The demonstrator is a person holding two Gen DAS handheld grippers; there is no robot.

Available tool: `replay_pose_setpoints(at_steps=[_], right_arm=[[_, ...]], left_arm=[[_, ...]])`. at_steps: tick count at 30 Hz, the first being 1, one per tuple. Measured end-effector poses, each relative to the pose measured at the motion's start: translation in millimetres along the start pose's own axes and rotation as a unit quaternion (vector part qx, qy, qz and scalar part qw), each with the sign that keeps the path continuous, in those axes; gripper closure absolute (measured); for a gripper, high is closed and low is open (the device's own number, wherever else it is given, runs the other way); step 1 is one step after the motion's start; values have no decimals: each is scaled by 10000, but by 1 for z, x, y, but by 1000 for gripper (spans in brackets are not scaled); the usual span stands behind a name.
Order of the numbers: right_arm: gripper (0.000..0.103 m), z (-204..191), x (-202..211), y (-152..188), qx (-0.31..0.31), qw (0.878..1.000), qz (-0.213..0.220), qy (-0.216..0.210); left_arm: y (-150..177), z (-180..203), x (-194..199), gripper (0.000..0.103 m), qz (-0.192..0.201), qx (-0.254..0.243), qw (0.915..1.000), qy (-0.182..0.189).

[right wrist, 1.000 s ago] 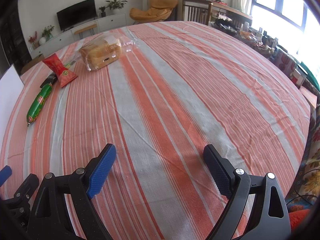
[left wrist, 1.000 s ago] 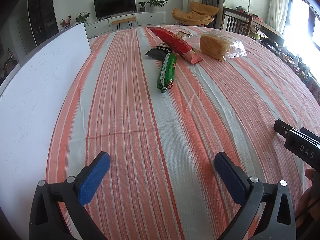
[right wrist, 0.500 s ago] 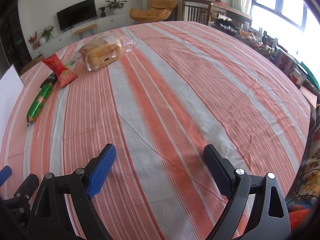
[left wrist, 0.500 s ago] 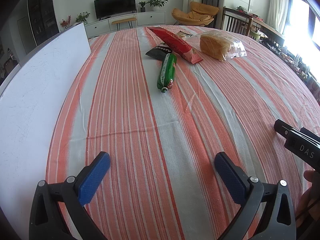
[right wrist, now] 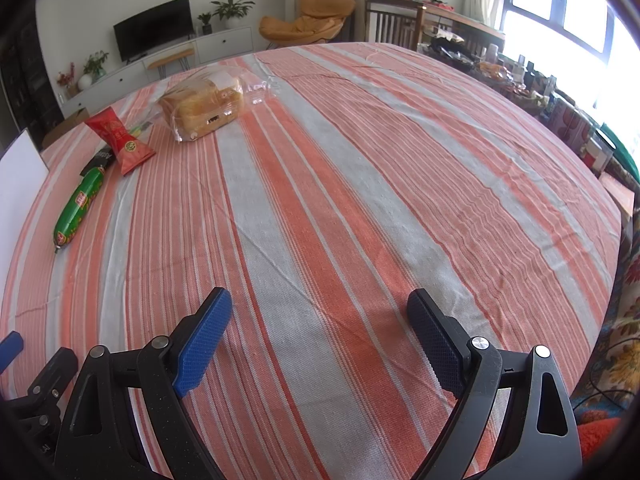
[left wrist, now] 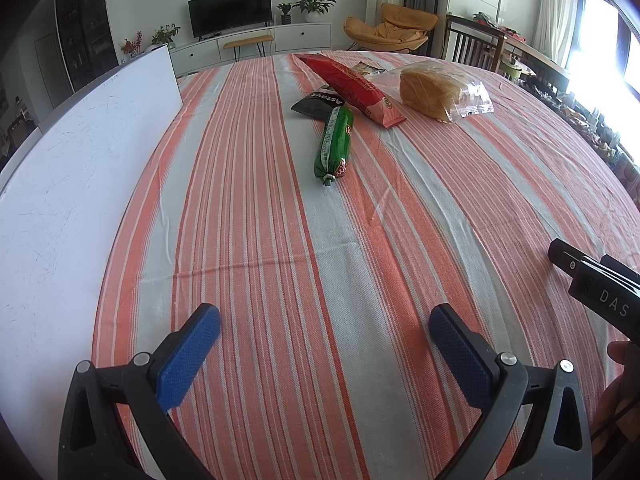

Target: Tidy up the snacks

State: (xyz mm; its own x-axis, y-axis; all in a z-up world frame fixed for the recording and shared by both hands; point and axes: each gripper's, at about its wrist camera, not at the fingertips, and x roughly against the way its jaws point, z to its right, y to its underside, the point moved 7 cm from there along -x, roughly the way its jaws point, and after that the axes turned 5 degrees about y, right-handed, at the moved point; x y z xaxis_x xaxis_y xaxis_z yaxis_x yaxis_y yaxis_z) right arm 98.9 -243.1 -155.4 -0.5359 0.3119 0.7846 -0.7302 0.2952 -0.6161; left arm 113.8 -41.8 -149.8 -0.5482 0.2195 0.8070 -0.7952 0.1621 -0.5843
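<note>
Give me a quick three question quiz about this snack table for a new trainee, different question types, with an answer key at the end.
1. True or false: the left tool is shut on the green sausage.
2. Multiple choice: what lies partly on the black packet? A) the bagged bread B) the red snack bag C) the white board
3. Fill in: the bagged bread lies on the ______ tablecloth.

Key
1. False. Both the left tool and the right tool are open and hold nothing.
2. B, the red snack bag.
3. Striped.
</note>
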Motion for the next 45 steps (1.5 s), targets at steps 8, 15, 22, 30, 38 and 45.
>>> replay_pose_setpoints(at_steps=[8, 15, 22, 30, 38, 45], right_arm=[[11, 0, 0, 0, -1, 10000, 0, -1], [11, 0, 0, 0, 0, 10000, 1, -4], [11, -1, 0, 0, 0, 10000, 2, -6], [9, -1, 0, 0, 9, 10000, -4, -15], [9, -2, 0, 0, 8, 10000, -3, -12], [9, -3, 0, 0, 9, 10000, 0, -12]], left_arm=[[-6, -6, 10, 0, -355, 215, 9982, 435], [-74, -16, 13, 0, -112, 641, 9966, 506], [-125, -8, -62, 25, -725, -179, 9972, -64], [-114, -10, -67, 80, -663, -87, 9977, 123], [-31, -20, -5, 80, -628, 324, 9963, 482], [-23, -20, -8, 23, -411, -7, 9991, 44]])
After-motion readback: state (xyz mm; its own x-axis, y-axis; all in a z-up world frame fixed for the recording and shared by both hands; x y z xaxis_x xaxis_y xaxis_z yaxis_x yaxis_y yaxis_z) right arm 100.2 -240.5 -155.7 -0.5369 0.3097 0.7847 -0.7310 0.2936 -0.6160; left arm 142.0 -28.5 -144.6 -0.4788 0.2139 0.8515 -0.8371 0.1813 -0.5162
